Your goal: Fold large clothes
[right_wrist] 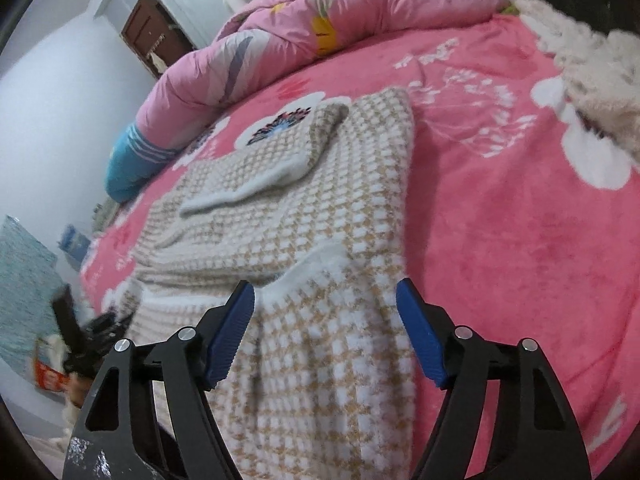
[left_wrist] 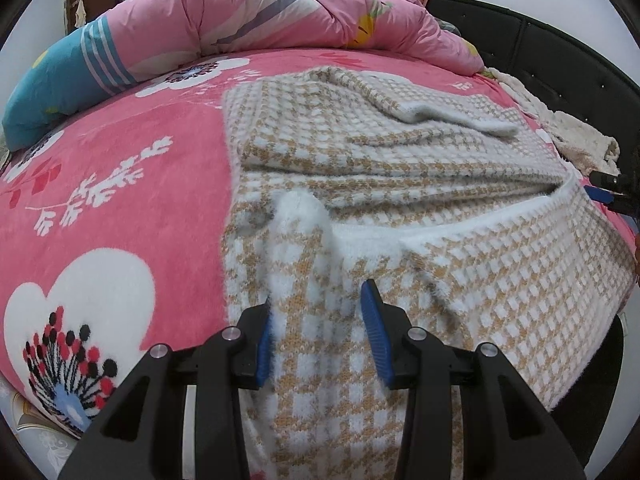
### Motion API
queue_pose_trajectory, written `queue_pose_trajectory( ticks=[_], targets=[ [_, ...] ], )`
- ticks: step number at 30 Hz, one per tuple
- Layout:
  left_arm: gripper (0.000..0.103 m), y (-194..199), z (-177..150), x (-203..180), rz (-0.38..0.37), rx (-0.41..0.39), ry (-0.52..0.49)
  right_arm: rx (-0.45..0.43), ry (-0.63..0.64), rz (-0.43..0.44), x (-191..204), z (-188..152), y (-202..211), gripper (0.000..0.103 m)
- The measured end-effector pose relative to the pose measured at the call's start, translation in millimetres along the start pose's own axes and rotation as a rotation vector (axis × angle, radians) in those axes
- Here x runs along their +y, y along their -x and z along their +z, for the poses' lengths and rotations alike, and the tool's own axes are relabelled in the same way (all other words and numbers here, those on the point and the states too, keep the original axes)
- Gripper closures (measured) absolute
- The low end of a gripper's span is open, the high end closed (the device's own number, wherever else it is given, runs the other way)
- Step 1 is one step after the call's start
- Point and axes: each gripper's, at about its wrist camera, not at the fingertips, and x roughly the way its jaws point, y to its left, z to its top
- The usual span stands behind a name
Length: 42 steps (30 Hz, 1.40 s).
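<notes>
A fuzzy tan-and-white checked sweater [left_wrist: 400, 168] lies partly folded on the pink flowered bedspread [left_wrist: 100, 208], with a sleeve laid across its top and its white hem [left_wrist: 384, 236] toward me. It also shows in the right wrist view [right_wrist: 312, 208]. My left gripper [left_wrist: 320, 332] is open, its blue pads straddling the sweater's near left part that hangs over the bed edge. My right gripper [right_wrist: 324, 328] is open over the sweater's near right part, and its tip shows at the right edge of the left wrist view [left_wrist: 608, 192].
A rolled pink quilt [left_wrist: 280, 12] with a blue end lies across the back of the bed. A cream fluffy garment [right_wrist: 592, 80] lies at the right side by the black headboard [left_wrist: 540, 56]. A brown door [right_wrist: 148, 32] stands at the far wall.
</notes>
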Motion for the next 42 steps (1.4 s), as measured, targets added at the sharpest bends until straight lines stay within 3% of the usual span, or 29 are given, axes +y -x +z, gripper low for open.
queue_pose_trajectory(
  ticks=[6,14,21,26,33,38,42],
  targets=[
    [0.064,-0.8,-0.3,1.1,-0.002,-0.001,0.003,0.115,-0.123,0.139,-23.3,6.6,-14.8,0.033],
    [0.064,-1.2,-0.5,1.0,-0.002,0.0,0.005,0.199,-0.1,0.219,-25.9,-21.4,12.4,0.035],
    [0.064,-1.3,0.0,1.0,0.005,0.004,0.009,0.195,-0.054,0.124,-13.5,-1.2,-10.5,0.056],
    [0.064,-0.8,0.1,0.8,0.004,0.003,0.019,0.161,0.011,0.029,0.3,-6.1,1.0,0.075],
    [0.064,-0.4,0.6,2.0,0.002,0.002,0.011,0.177,0.198,-0.079,35.6,-26.9,10.9,0.076],
    [0.064,-0.6,-0.1,0.6,0.006,0.002,0.014,0.197,0.153,-0.089,21.9,-7.1,-18.9,0.076],
    [0.064,-0.9,0.3,2.9,-0.002,0.001,0.018,0.207,0.11,-0.084,9.3,0.7,-36.9,0.083]
  ],
)
